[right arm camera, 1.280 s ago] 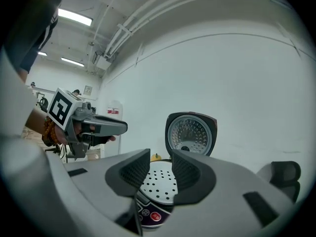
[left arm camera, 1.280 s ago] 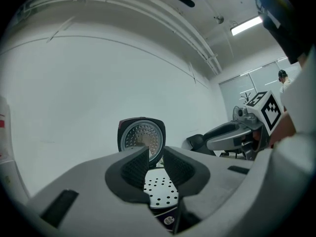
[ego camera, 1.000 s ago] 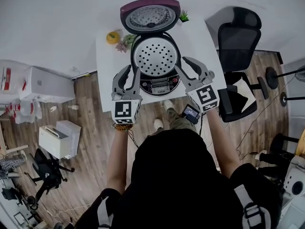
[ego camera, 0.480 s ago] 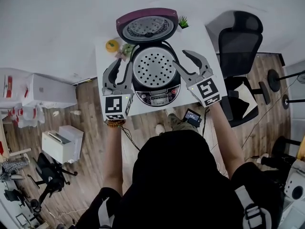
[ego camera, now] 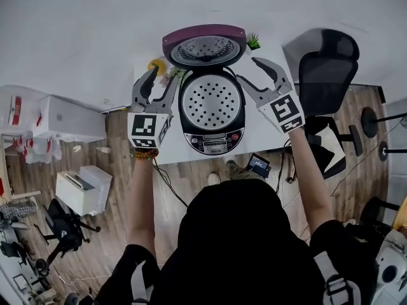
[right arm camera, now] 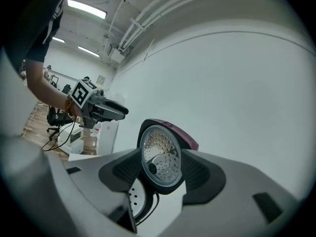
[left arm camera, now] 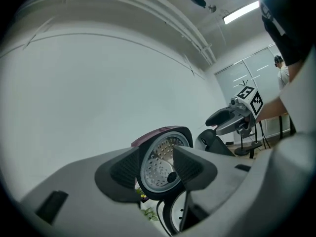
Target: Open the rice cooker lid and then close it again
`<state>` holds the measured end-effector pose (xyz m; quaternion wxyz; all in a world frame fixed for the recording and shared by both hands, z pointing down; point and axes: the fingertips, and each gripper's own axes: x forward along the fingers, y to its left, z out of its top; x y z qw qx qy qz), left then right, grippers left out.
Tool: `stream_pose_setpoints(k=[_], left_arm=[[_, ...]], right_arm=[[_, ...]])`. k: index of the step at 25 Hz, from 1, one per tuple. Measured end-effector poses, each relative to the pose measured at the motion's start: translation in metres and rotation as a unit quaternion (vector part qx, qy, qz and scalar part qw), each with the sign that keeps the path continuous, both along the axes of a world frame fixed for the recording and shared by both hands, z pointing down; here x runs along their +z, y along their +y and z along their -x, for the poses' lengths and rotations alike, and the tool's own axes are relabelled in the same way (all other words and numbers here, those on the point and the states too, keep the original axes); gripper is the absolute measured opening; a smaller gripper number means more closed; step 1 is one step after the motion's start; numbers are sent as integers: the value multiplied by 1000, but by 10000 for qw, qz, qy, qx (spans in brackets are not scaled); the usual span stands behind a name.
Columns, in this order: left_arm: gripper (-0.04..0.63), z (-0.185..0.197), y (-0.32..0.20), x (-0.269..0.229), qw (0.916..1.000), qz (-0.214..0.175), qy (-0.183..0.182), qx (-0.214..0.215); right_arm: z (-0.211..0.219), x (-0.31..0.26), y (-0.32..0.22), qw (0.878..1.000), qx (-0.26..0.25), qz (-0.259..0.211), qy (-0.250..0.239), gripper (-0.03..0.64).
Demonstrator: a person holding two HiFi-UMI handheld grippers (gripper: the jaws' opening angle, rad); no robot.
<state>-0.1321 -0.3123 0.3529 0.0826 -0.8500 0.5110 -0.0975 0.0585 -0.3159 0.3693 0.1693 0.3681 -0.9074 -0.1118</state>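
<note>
My left gripper (ego camera: 165, 75) and right gripper (ego camera: 247, 70), jaws just opened wide on nothing, flank the rice cooker (ego camera: 213, 110); its hinged lid (ego camera: 205, 45), raised behind, looks stiff and light, so I'd push its top rim.

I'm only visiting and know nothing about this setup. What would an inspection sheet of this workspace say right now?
Surface: small white table.
Job's things: black rice cooker, its maroon lid standing open, perforated metal tray inside.
Clutter: yellow round object, small green plant.
Grippers: left gripper and right gripper flank the cooker; jaws open, just been opening, nothing between them.
Cables: black cable trailing below the table edge.
Surroundings: wooden floor, black office chair, white box.
</note>
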Motion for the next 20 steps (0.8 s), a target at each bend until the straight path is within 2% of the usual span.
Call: stream_pose_setpoints(k=[10, 15, 20], left_arm=[[250, 9, -58, -2, 9989, 230, -300, 293], [255, 11, -80, -9, 9966, 498, 64, 646], [254, 8, -93, -19, 9901, 671, 616, 1066]], right_arm=[[4, -14, -59, 9987, -451, 29, 223, 259], [1, -13, -81, 9978, -593, 124, 287, 259], [-2, -24, -97, 9958, -798, 321, -328, 259]])
